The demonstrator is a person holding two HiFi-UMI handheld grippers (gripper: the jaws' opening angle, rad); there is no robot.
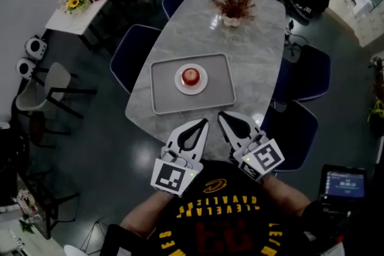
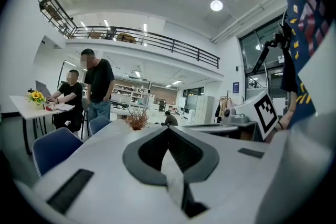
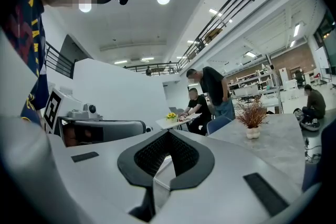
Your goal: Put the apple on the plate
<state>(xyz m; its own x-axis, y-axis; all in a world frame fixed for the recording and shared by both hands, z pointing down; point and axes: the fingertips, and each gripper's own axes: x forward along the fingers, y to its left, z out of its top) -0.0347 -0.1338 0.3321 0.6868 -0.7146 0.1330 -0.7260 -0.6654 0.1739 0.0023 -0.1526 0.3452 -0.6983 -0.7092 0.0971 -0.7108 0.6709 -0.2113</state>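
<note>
**Grippers shut and empty; apple on plate**

Lower centre of the head view: left gripper (image 1: pixel 201 125) and right gripper (image 1: pixel 222 117), side by side at the near edge of the marble table (image 1: pixel 255 57). Jaws of both pressed together, nothing between them. Mid-frame: red apple (image 1: pixel 190 75) sits on a white plate (image 1: pixel 179 80), plate on a grey tray (image 1: pixel 162 93). Well apart from both grippers.

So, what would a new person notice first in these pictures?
The red apple sits on a white plate in the middle of a grey tray. Nearer, the left tongs and right tongs hang shut and empty by the marble table edge.
</note>
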